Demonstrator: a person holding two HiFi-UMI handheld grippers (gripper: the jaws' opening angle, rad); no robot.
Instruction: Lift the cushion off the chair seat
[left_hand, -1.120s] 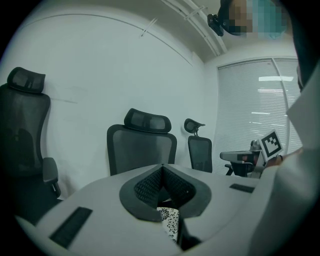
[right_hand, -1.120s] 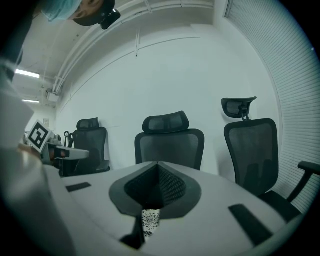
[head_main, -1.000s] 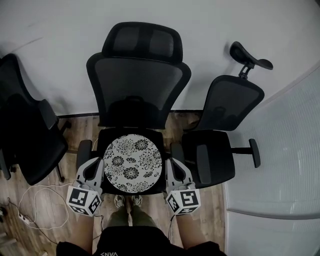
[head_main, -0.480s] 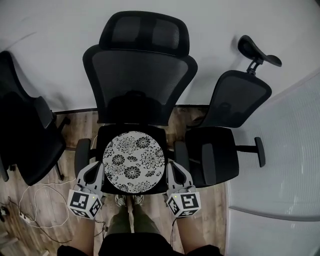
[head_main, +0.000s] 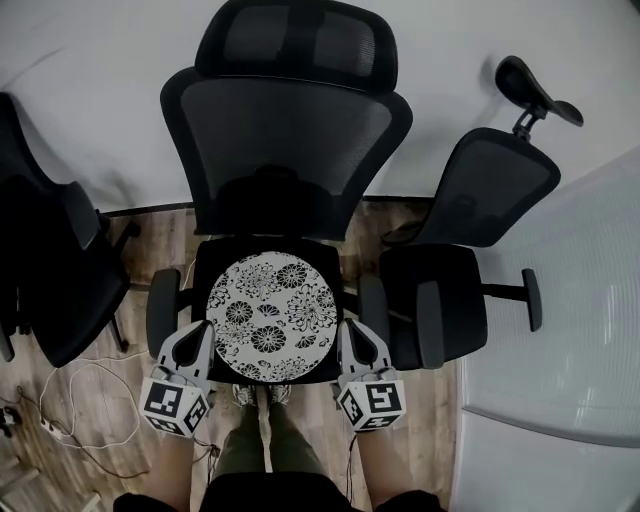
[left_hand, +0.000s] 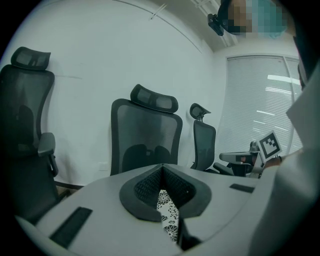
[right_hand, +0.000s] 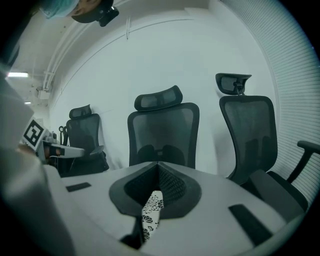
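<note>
Both hands reach forward and slightly downward on either side of the person's legs (head_main: 262, 450), each holding a gripper with its marker cube toward the body and its jaws toward the chair. The left gripper (head_main: 204, 335) meets the cushion (head_main: 270, 318) at its near left edge, and the right gripper (head_main: 346, 333) meets it at its near right edge, the two roughly level with each other. In each gripper view the jaws are clamped together on a thin strip of the flowered fabric, so both tongs grasp the cushion by its rim. There is one cushion, two grippers and three black mesh office chairs: the middle chair (head_main: 285, 130) with a headrest directly ahead, a second chair (head_main: 55, 280) at the left edge and a third chair (head_main: 480, 200) to the right, turned partly away. The cushion is round, so it has no long axis. It lies flat with its black-and-white floral face up, over the middle chair's seat (head_main: 203, 270), whose dark rim shows around it at the back and sides. Whether it rests on the seat or hangs just above it cannot be told. A white cable (head_main: 60, 395) loops over the wooden floor (head_main: 120, 470) at the left.
</note>
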